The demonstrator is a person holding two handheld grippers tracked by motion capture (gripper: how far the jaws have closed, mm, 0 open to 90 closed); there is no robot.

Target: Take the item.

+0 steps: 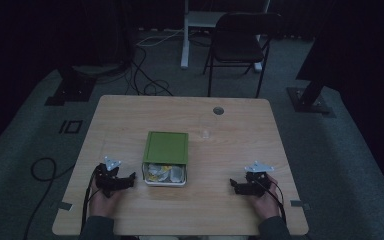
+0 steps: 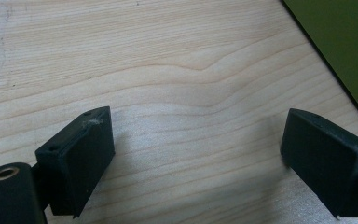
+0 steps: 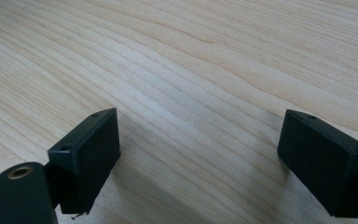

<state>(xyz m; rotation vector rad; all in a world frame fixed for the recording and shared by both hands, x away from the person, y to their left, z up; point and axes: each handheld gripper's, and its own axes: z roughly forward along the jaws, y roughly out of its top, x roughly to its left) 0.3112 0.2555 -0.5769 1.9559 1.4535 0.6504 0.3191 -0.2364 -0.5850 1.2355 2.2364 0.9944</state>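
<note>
The room was dim, and most of what stood beyond the bench [image 1: 130, 112] sank into shadow: a dark folding chair [image 1: 240, 42] and a tangle of cables [image 1: 147, 75] on the floor could be made out, little else. Near the middle of the bench lay a green-lidded box [image 1: 166, 148], its lid slid back so that the near end stood uncovered; the pale and yellow contents [image 1: 164, 173] there were too small and dark to name. Just beyond the box, toward the far right, something like a clear glass [image 1: 206, 126] stood, so faint that I could not be sure of it. The left gripper [image 1: 122, 181] rested on the bench just left of the box's open end, held in a hand whose forearm was cut off by the lower edge; seen along that gripper [image 2: 196, 154], its jaws stood wide apart with bare wood between them, released, and a green slab at the upper right corner, cut off by the edge, was likely the box. The right gripper [image 1: 237, 187] rested well to the right of the box; seen along it [image 3: 198, 154], its jaws were likewise spread and empty over plain wood grain.
</note>
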